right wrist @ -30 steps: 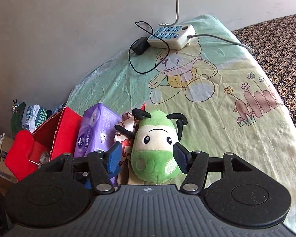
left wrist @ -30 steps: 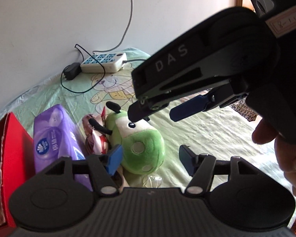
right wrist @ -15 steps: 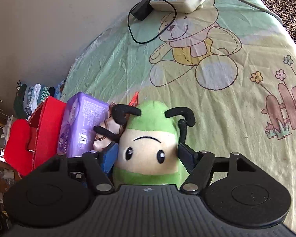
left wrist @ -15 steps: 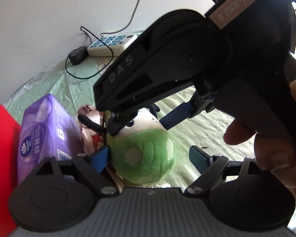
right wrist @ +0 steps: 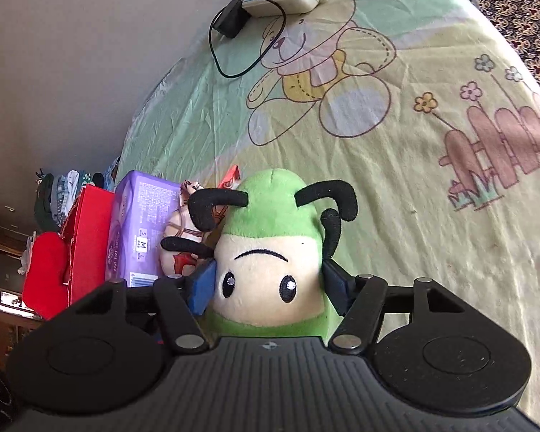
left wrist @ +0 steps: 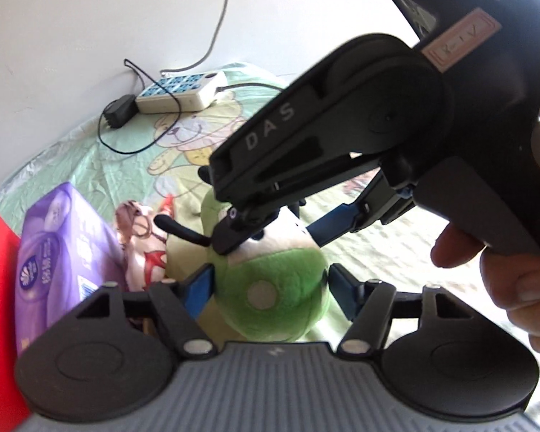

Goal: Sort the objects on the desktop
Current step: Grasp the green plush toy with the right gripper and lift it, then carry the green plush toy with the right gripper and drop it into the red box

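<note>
Both grippers straddle green plush, no squeeze visible.
Right gripper (right wrist: 266, 288) and left gripper (left wrist: 270, 288) spread wide around plush (right wrist: 270, 252), beside purple pack (right wrist: 140, 226) and red box (right wrist: 86, 237) at desk's left edge; sort progress unclear.

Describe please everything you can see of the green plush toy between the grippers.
The green plush toy looks soft and fuzzy: green body, cream face with two shiny black eyes and a stitched black curved line, black curved antennae, and pale round spots on the lower body. It lies on the cartoon bedsheet, beside a small patterned pouch. The right gripper has its jaws at both sides of the face; the left gripper brackets the lower body.
</note>
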The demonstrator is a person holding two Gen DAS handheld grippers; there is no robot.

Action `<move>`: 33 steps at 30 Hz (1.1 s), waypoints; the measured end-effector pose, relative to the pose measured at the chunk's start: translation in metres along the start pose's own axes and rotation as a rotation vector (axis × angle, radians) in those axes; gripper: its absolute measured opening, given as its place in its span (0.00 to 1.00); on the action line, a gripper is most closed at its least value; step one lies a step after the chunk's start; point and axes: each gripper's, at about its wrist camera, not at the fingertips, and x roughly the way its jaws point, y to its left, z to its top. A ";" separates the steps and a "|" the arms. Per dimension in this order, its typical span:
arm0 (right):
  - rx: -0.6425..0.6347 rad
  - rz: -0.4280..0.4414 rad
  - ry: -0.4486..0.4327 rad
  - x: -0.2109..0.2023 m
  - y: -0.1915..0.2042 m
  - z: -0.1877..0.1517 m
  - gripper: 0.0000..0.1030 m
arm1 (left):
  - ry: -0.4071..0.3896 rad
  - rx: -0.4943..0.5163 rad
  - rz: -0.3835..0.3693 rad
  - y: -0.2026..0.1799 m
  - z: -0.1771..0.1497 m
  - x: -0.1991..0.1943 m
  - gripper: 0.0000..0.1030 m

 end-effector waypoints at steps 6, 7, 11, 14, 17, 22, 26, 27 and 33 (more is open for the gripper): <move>0.028 -0.001 -0.045 -0.029 -0.004 -0.023 0.63 | -0.050 0.054 -0.043 -0.016 -0.006 -0.026 0.65; 0.030 0.002 -0.056 -0.034 -0.003 -0.026 0.63 | -0.069 0.068 -0.036 -0.020 -0.003 -0.030 0.65; 0.005 0.061 -0.137 -0.055 0.015 -0.032 0.63 | -0.158 0.082 0.003 -0.016 0.009 -0.050 0.64; -0.034 0.110 -0.174 -0.058 0.039 -0.032 0.63 | -0.212 0.041 0.039 0.009 0.016 -0.066 0.64; -0.070 0.172 -0.187 -0.049 0.068 -0.031 0.63 | -0.255 0.004 0.097 0.033 0.014 -0.089 0.63; -0.140 0.271 -0.173 -0.023 0.129 -0.024 0.63 | -0.311 -0.052 0.219 0.081 0.001 -0.125 0.62; -0.216 0.318 -0.148 0.006 0.185 -0.025 0.63 | -0.330 -0.131 0.292 0.127 -0.012 -0.150 0.62; -0.231 0.326 -0.142 0.014 0.197 -0.025 0.63 | -0.331 -0.148 0.308 0.138 -0.016 -0.154 0.62; -0.301 0.330 -0.098 0.072 0.259 -0.029 0.63 | -0.289 -0.230 0.341 0.201 -0.042 -0.158 0.62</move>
